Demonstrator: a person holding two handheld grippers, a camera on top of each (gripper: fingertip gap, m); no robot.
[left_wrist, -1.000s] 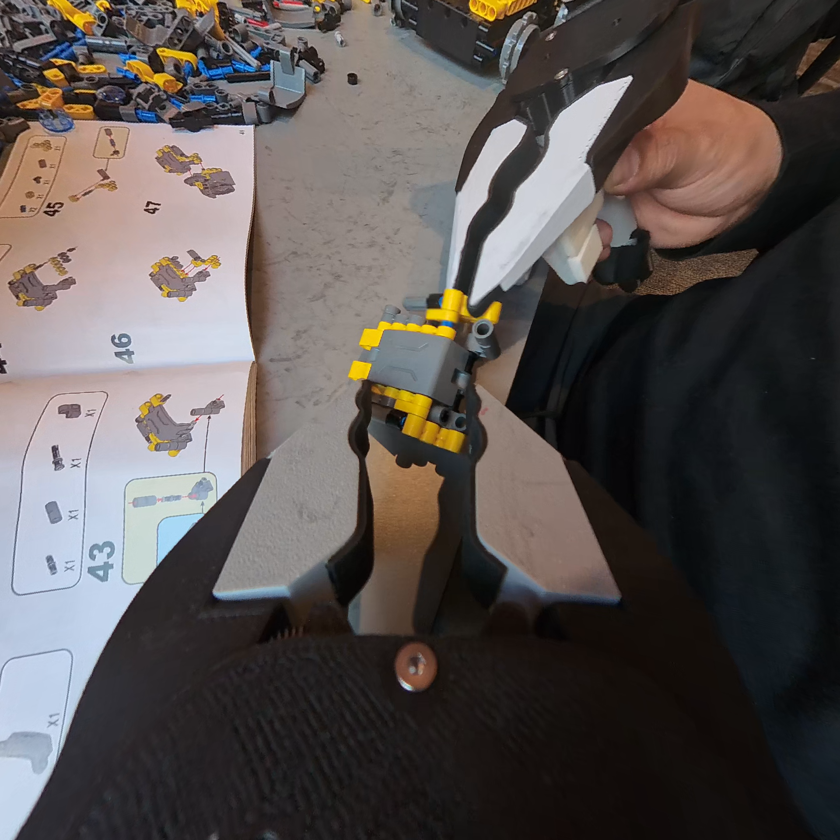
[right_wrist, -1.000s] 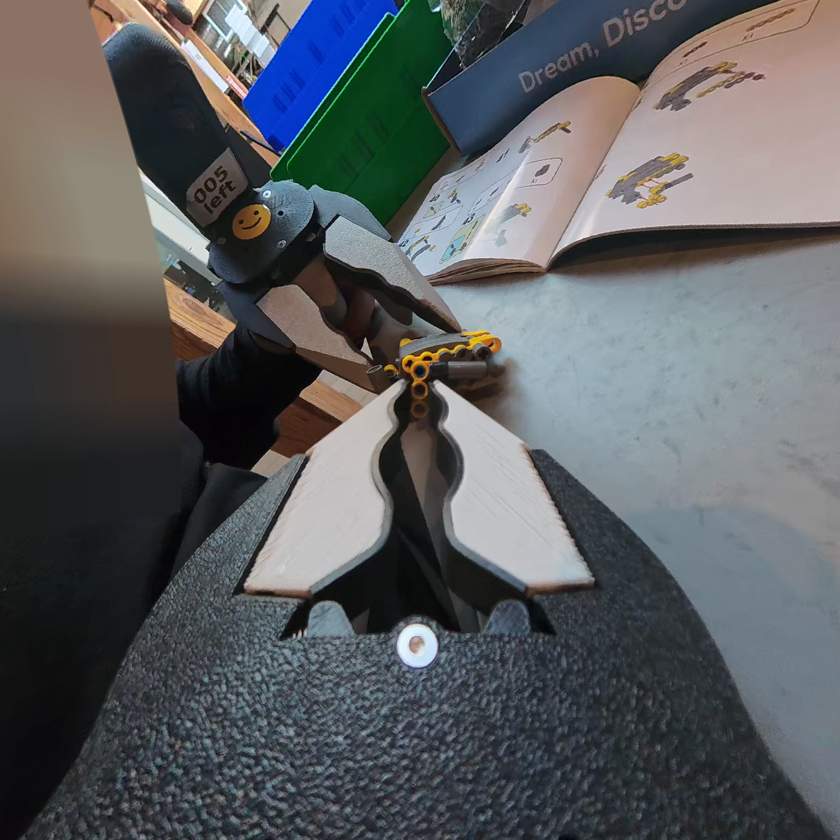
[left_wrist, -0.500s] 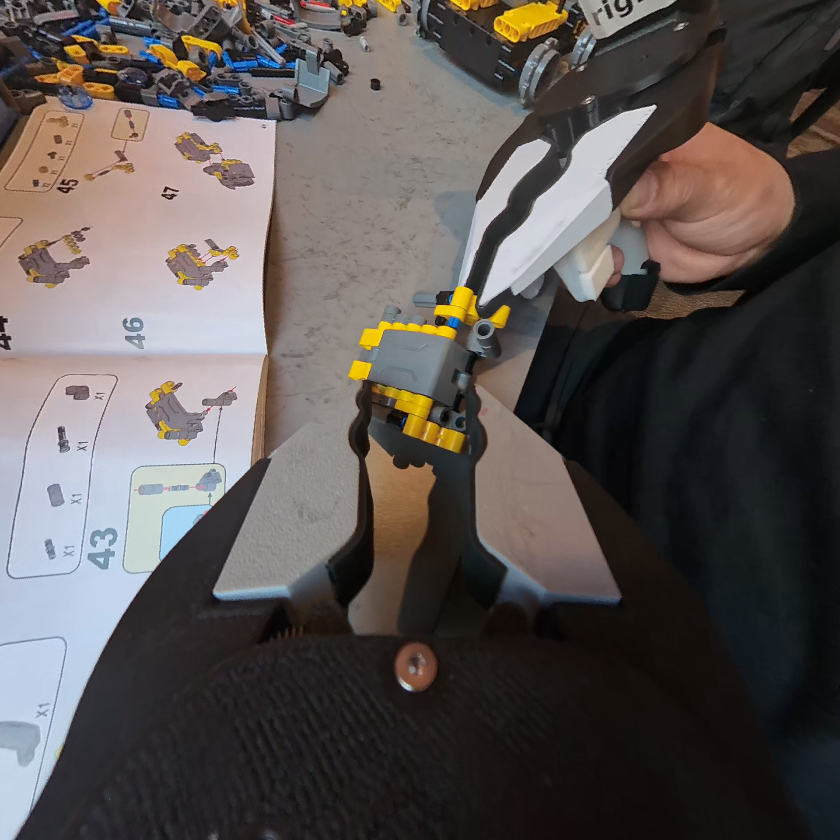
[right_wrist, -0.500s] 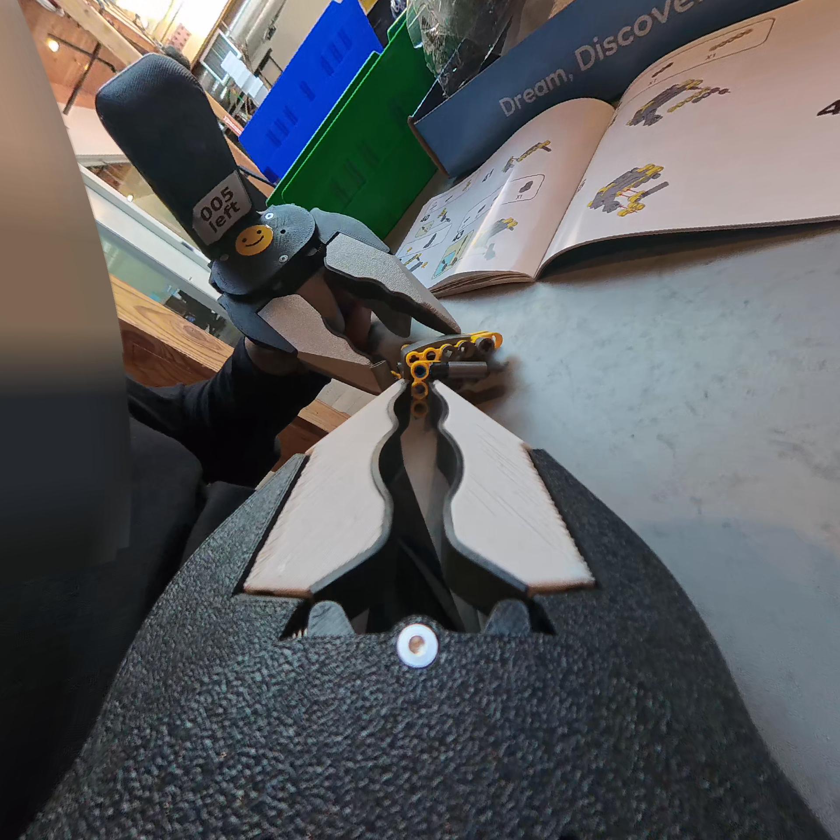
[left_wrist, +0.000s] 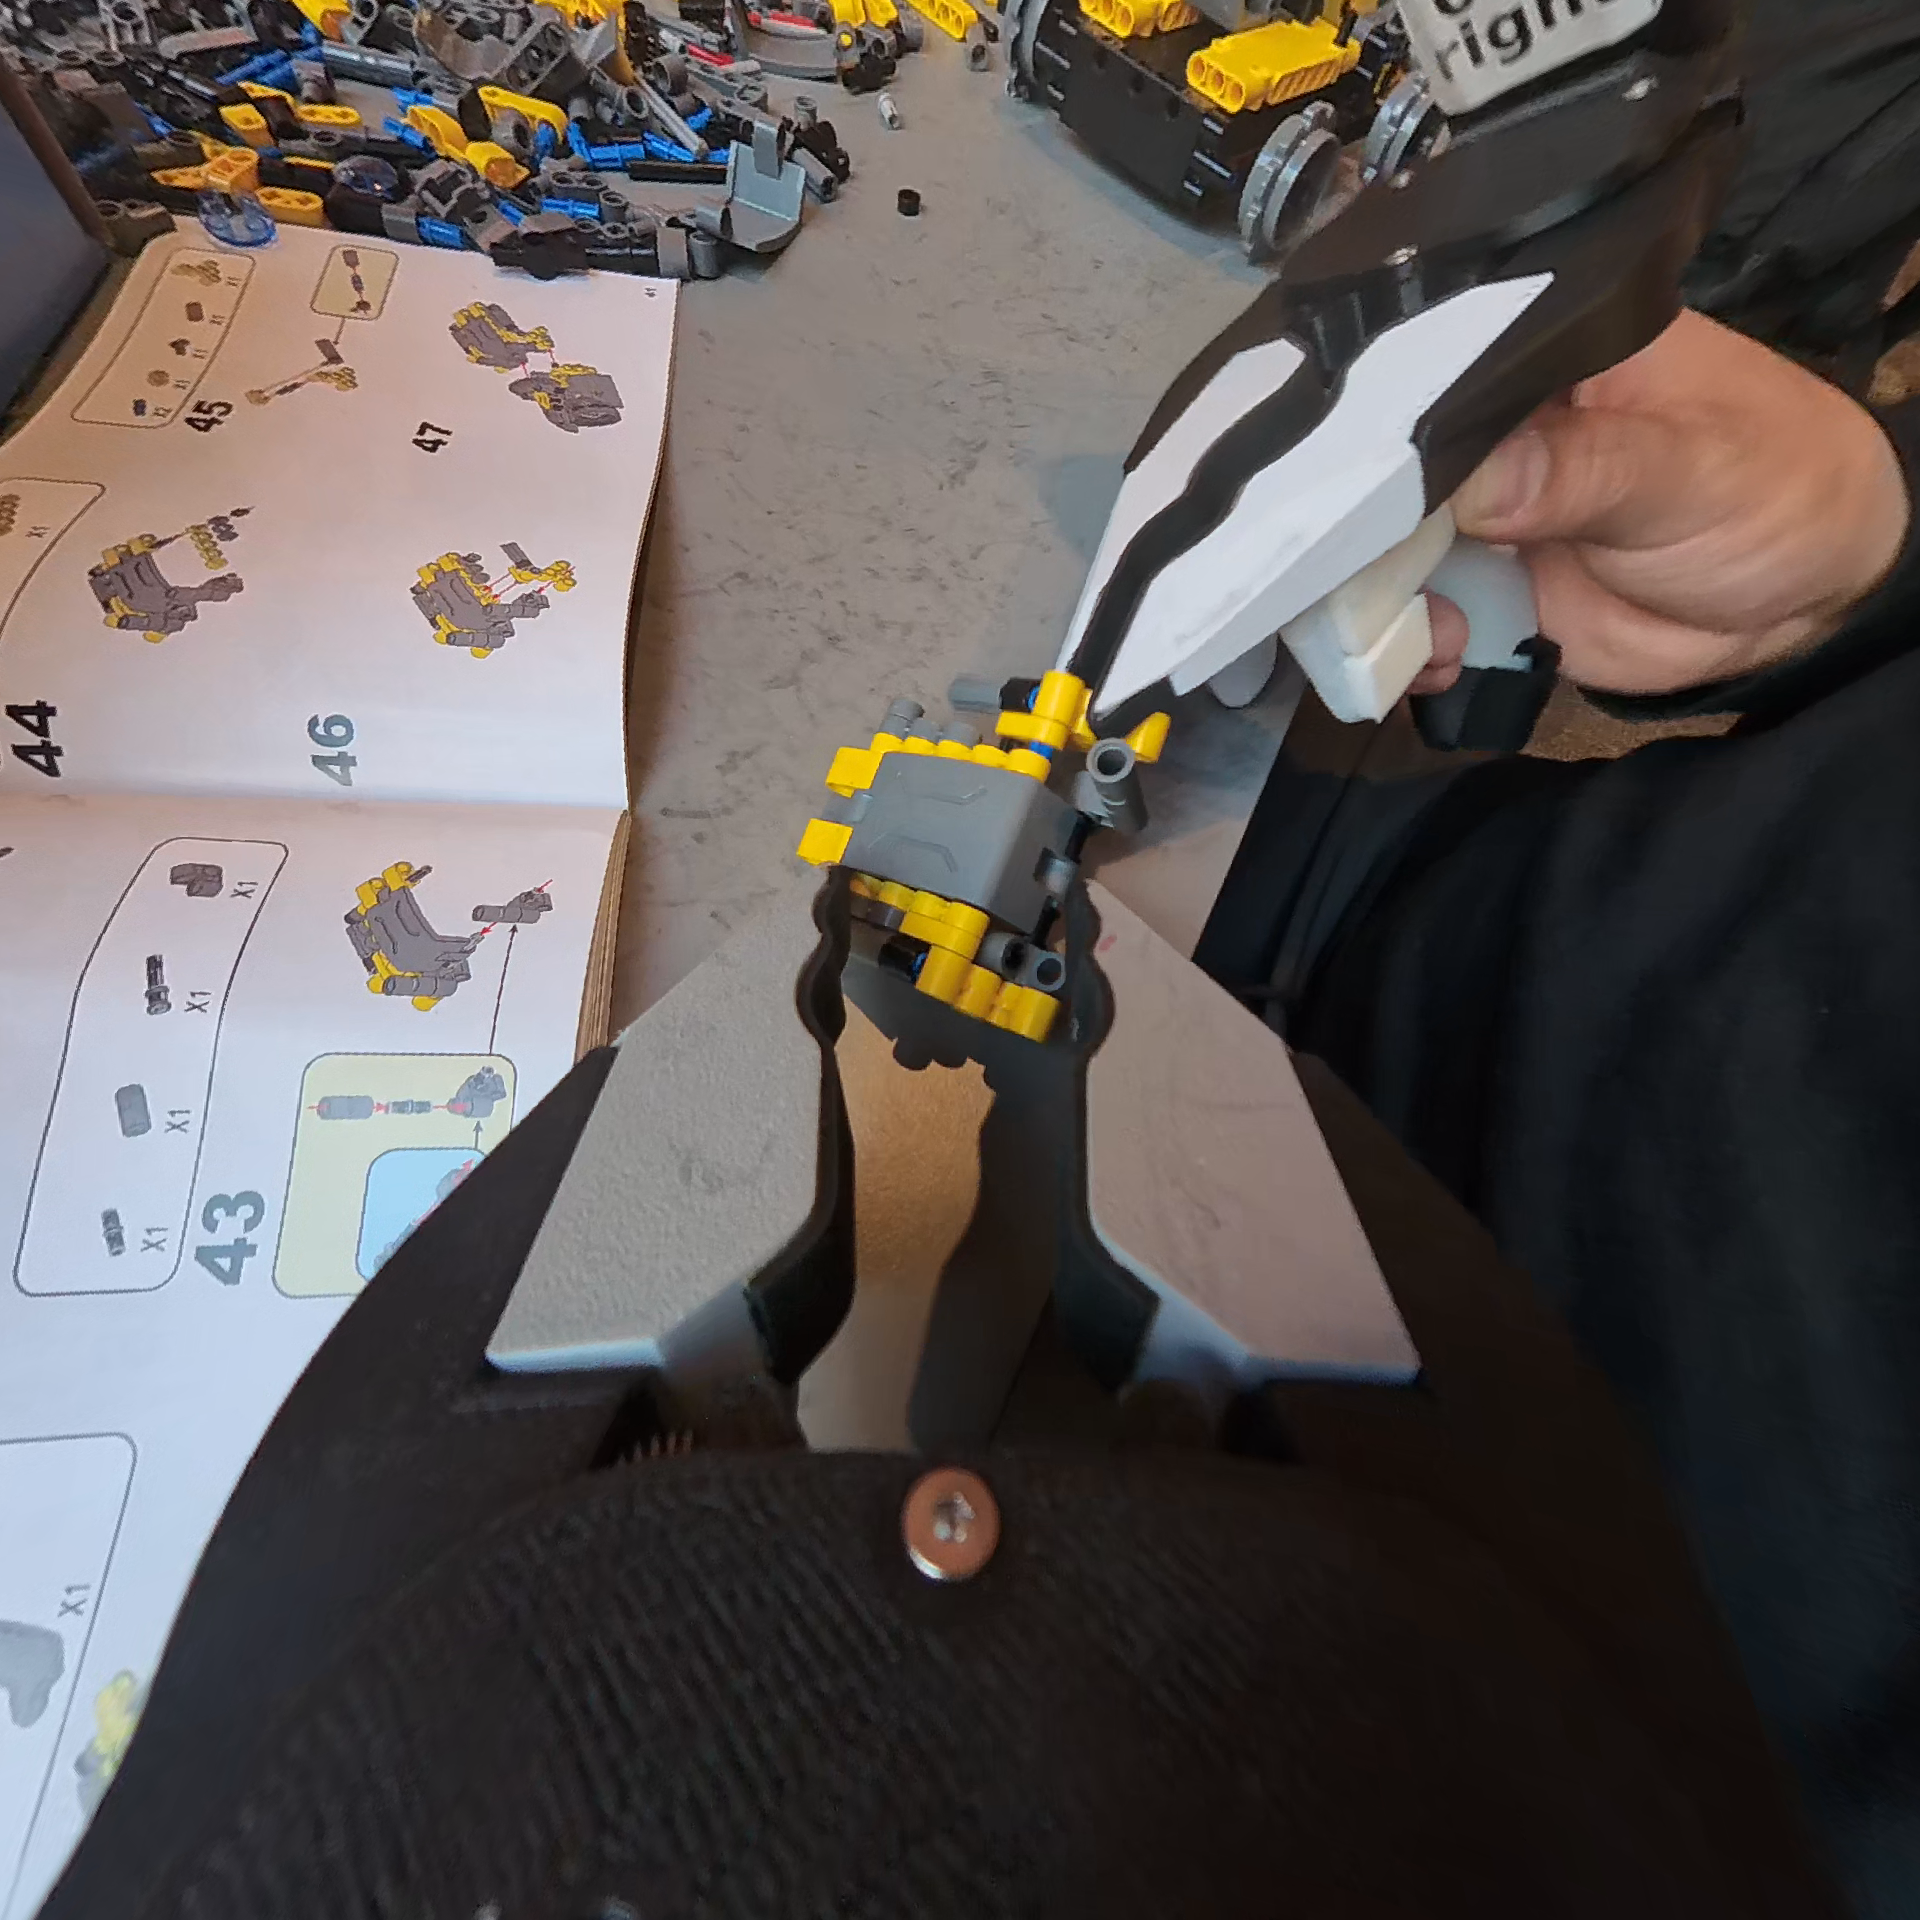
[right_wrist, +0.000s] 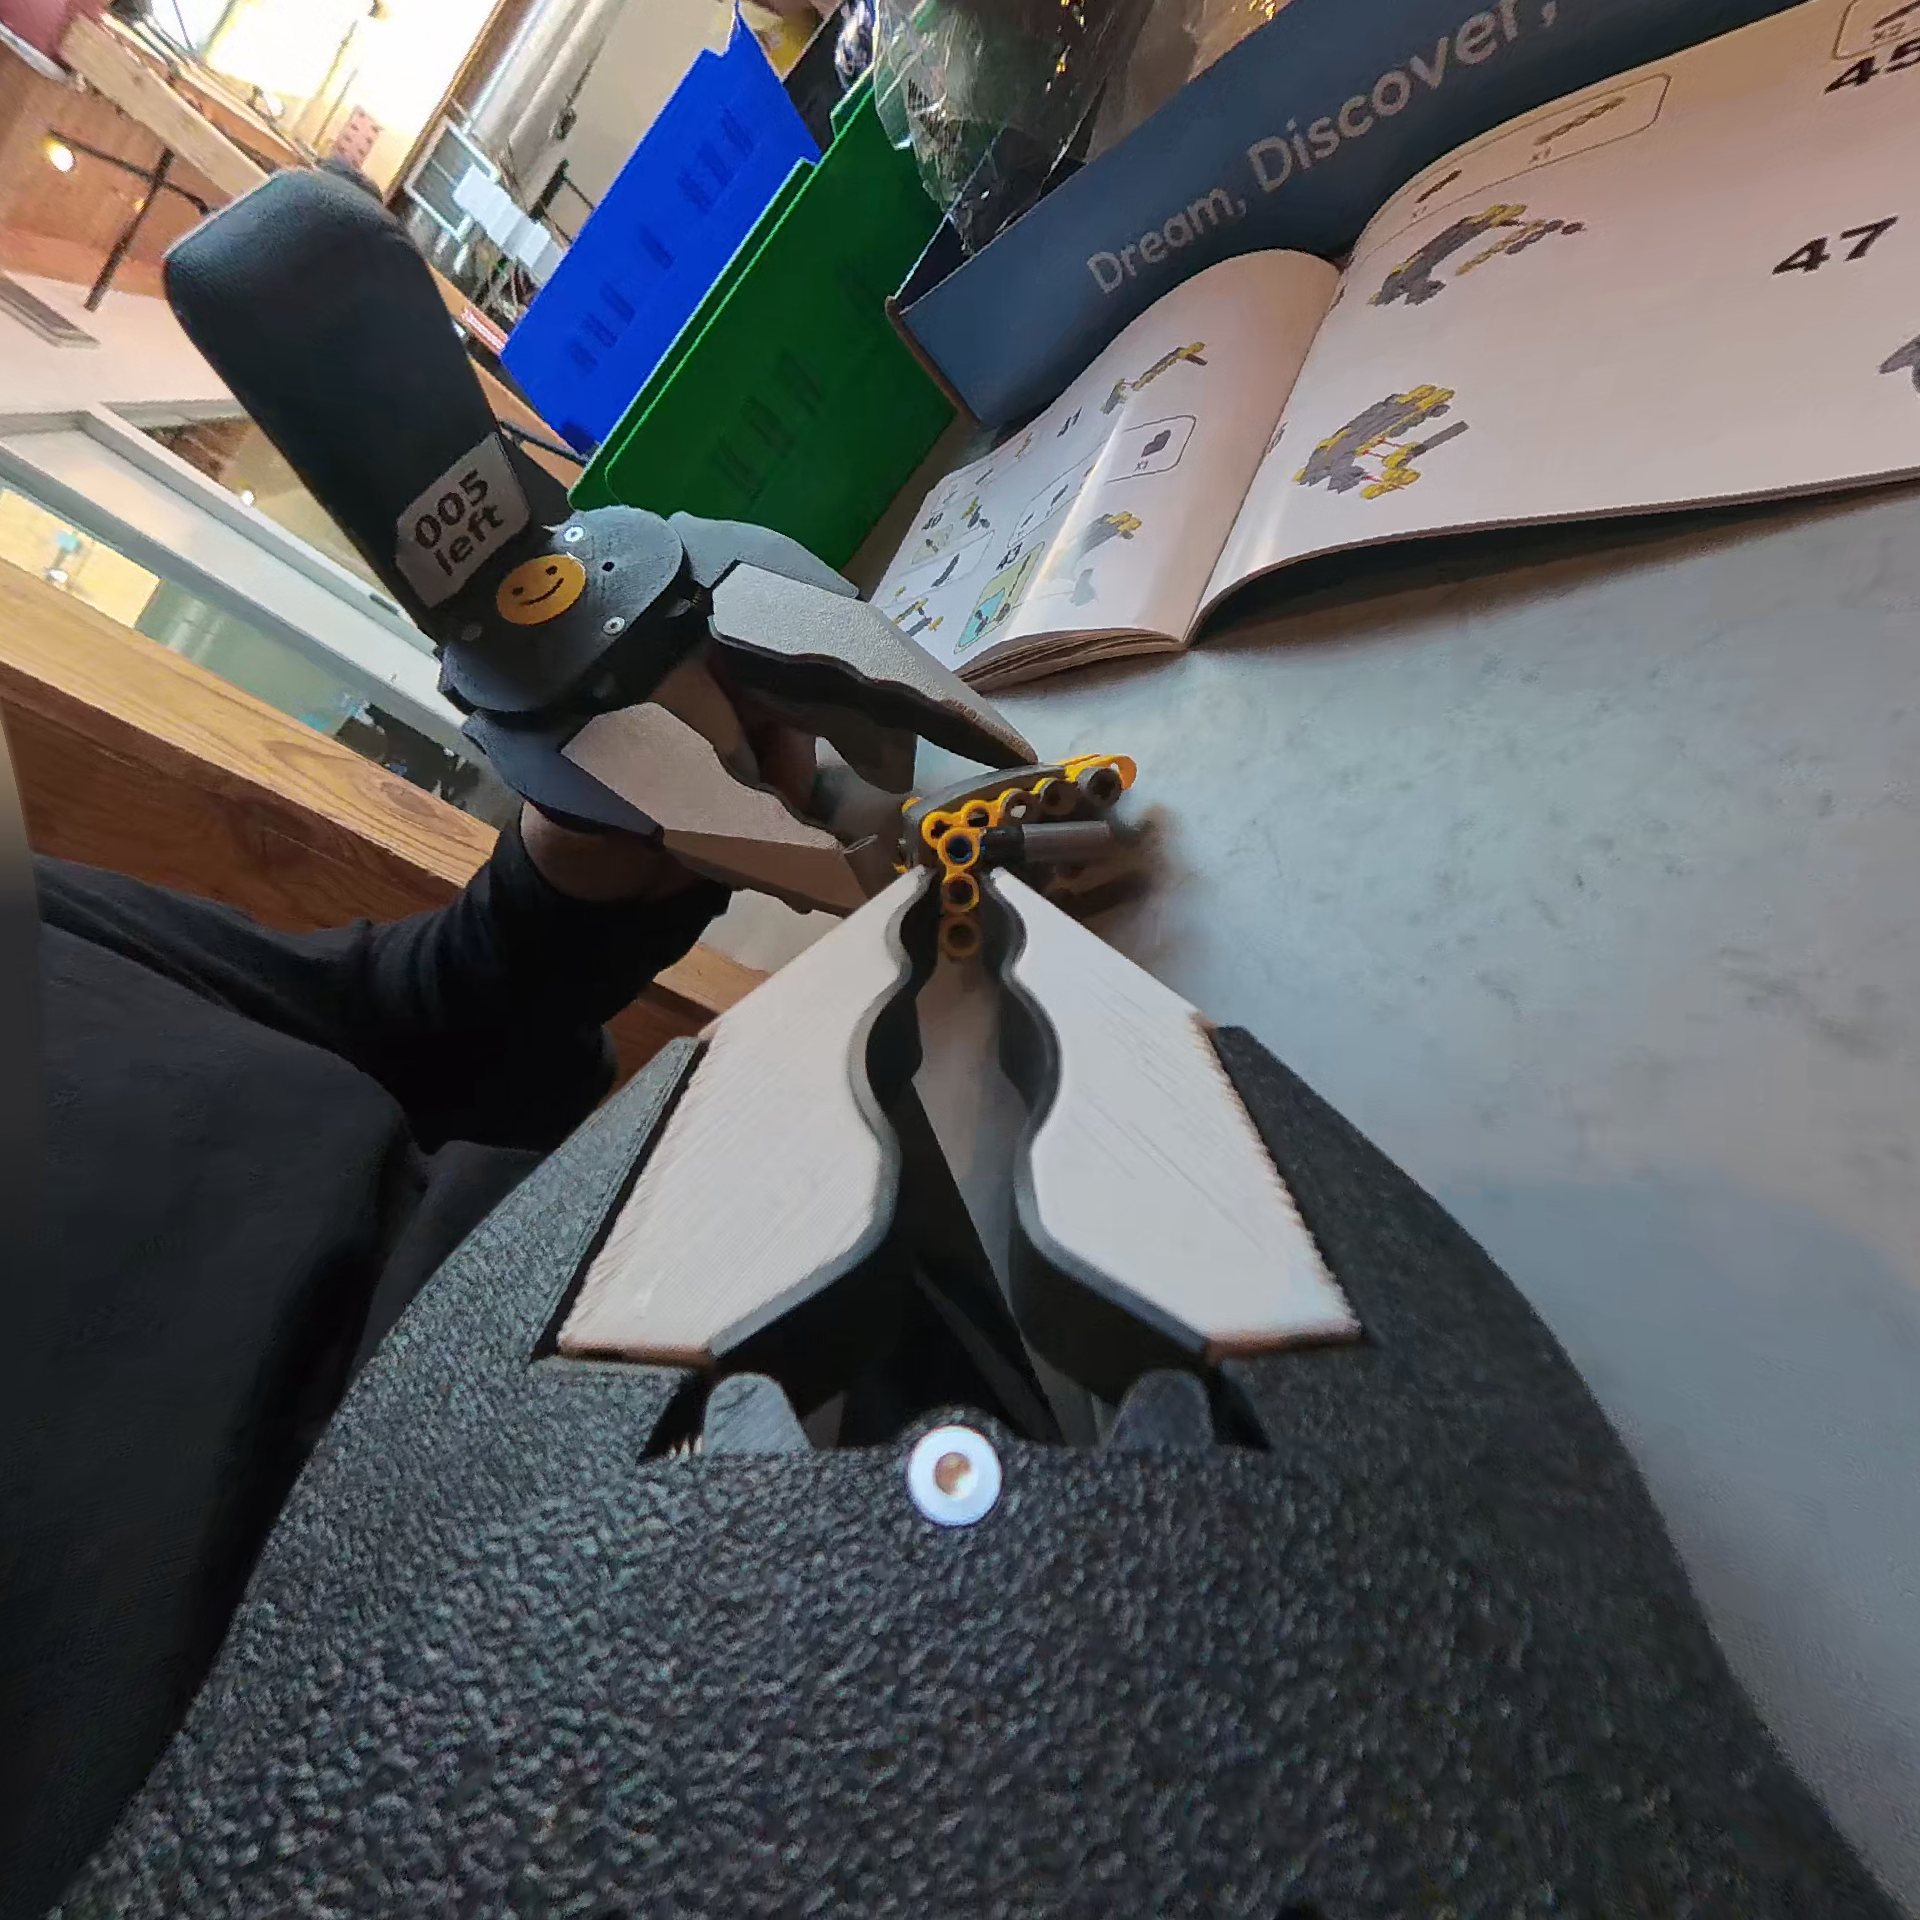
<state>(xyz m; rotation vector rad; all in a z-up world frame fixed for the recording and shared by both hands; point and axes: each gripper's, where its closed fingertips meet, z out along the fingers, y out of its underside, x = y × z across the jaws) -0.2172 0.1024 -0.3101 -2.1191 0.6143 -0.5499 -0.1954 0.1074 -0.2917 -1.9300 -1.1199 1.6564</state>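
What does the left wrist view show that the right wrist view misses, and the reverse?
Only the left wrist view shows the pile of loose building pieces, a black and yellow wheeled model and the hand on the right gripper. Only the right wrist view shows blue and green bins and a dark blue box. Both show the grey and yellow assembly, clamped by the left gripper and pinched by the right, the open instruction booklet and grey tabletop.
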